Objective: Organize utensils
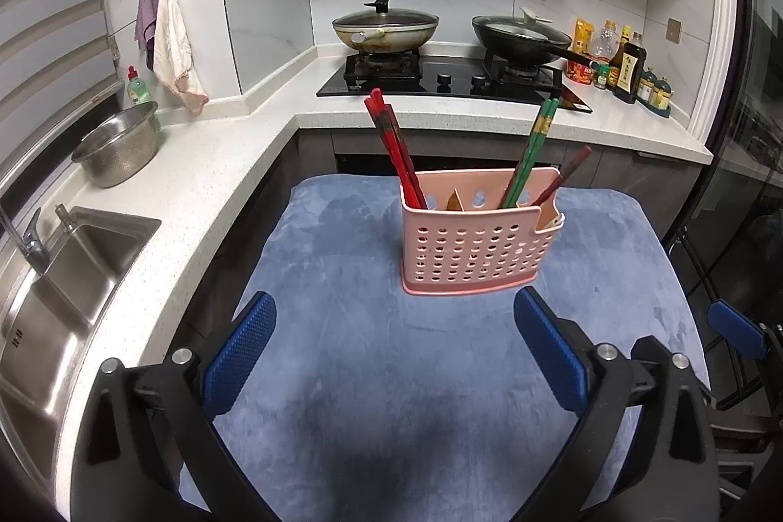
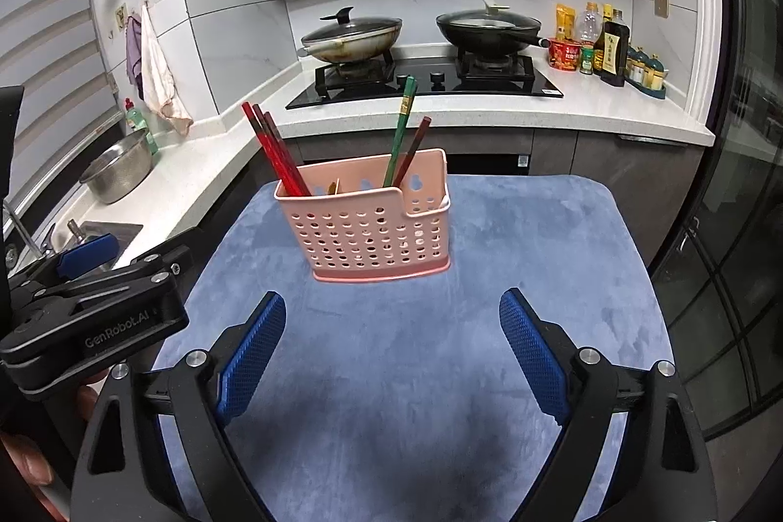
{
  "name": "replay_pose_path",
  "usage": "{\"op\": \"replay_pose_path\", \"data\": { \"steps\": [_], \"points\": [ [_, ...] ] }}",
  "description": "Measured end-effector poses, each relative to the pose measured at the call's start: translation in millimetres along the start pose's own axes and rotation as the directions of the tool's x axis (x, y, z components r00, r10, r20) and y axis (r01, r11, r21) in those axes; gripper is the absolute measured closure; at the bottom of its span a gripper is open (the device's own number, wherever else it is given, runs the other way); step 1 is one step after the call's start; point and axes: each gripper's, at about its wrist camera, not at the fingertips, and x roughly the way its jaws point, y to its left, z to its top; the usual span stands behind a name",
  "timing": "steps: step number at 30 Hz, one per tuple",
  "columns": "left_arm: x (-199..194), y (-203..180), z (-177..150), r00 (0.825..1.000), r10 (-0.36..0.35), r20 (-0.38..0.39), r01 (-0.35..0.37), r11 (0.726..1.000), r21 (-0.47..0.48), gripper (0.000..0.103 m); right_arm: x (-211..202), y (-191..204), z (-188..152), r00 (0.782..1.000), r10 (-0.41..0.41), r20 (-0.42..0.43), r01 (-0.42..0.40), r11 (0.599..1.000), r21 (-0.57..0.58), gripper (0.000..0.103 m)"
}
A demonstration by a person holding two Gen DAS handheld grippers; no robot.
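From the left wrist camera, the pink perforated utensil holder [image 1: 470, 238] stands upright toward the far side of the blue plush mat [image 1: 342, 326], and it serves as the landmark here. A bundle of red chopsticks [image 1: 391, 150] leans out of the holder's left compartment, a pair of green chopsticks [image 1: 531, 152] rises from a compartment further right, and one dark brown chopstick [image 1: 567, 174] tilts over the holder's right end; sorting by colour into separate compartments seems to be the reason for this spread. A small tan piece shows in the holder's middle section, too little of it visible to name. The left gripper [image 1: 394, 343] sits on the near side of the holder, its blue pads spread wide with only bare mat between them, which reads as hands released and drawn off because nothing on the mat remains to collect. Beyond the holder lie the counter, a black gas hob [image 1: 440, 79] with two lidded pans, and off to the holder's left a steel colander [image 1: 120, 145] beside the sink. From the right wrist camera, the holder [image 2: 364, 228] appears from slightly further right, its notched corner facing this side. The same red [image 2: 276, 155], green [image 2: 401, 130] and brown [image 2: 413, 152] sticks stand in it, all apart from either tool. The right gripper [image 2: 391, 343] is likewise on the holder's near side, fingers parted and empty, and the left tool's black body shows to the holder's lower left with a bit of a hand beneath it. Judging by the bare mat, the sorting looks essentially finished.
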Motion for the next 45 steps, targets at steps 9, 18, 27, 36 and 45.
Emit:
{"op": "replay_pose_path", "data": {
  "steps": [9,18,27,36,45],
  "points": [
    [2,0,-9,1.000,0.018,-0.023,-0.018,1.000,-0.007,0.009,-3,-3,-5,0.999,-0.043,0.010,0.043,0.999,-0.015,0.006],
    [-1,-3,-12,0.999,0.036,-0.016,-0.036,0.999,0.006,0.008,-4,-4,-7,0.998,-0.063,0.010,0.063,0.998,-0.024,0.006],
    [-3,1,-12,0.998,0.067,-0.011,-0.067,0.997,-0.022,0.008,-5,-4,-8,0.997,-0.073,0.010,0.073,0.997,-0.021,0.006],
    [-1,4,-16,0.996,0.082,-0.017,-0.083,0.996,-0.021,0.008,-4,-8,-10,0.997,-0.078,0.007,0.078,0.997,-0.018,0.006],
    [1,5,-19,0.996,0.085,-0.025,-0.085,0.996,-0.019,0.008,-2,-11,-11,0.997,-0.082,0.003,0.082,0.997,-0.015,0.006]
  ]
}}
